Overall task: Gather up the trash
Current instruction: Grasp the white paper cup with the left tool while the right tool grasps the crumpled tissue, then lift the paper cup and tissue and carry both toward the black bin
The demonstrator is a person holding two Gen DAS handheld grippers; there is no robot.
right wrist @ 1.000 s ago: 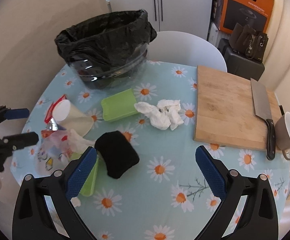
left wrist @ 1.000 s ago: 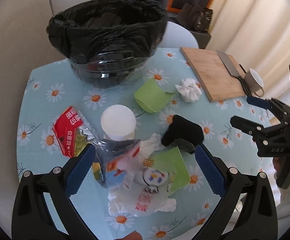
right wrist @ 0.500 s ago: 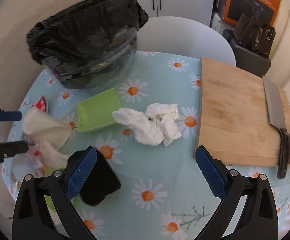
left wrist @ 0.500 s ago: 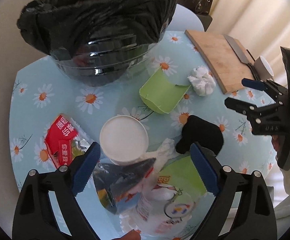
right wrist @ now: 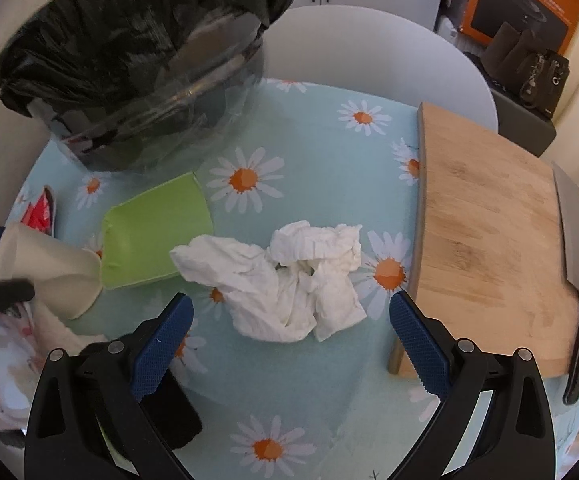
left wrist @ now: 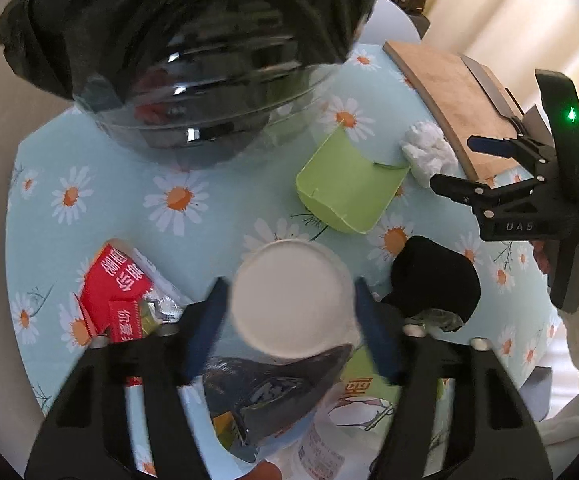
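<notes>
The white paper cup (left wrist: 291, 294) lay on its side among the litter at the near-left part of the table, its round base toward the left wrist camera. The left gripper (left wrist: 289, 316) straddled it, one blue pad on either side, and its jaws were closing on it; the blur made it impossible to say whether the pads had met the cup's wall yet, though they looked just beside it or barely touching. From the right wrist view the same cup showed as a cream cone lying between the left gripper's two fingers.

Close round it lay more trash: a red snack wrapper (left wrist: 115, 294) to the left, a dark foil packet (left wrist: 273, 388) and printed white wrappers beneath, a black lump (left wrist: 435, 280) to the right, a green box piece (left wrist: 349, 190) further off. The crumpled white tissue (right wrist: 285, 276) sat near the middle of the daisy-print tablecloth (right wrist: 297, 380), just beside the wooden cutting board (right wrist: 485, 232) that carried a cleaver (right wrist: 573, 232). The right gripper (right wrist: 289, 332) hung above the tissue with its jaws wide apart and nothing between the pads — poised, not holding.

The step in hand seemed to be two pickups at once: cup on the left, tissue on the right. Next, I judged, the left pads would need to close gently enough not to crush the cup, the right gripper would need to descend onto the tissue and close, and both loads would go to the black-lined bin (right wrist: 137, 60) at the far-left side of the table.
</notes>
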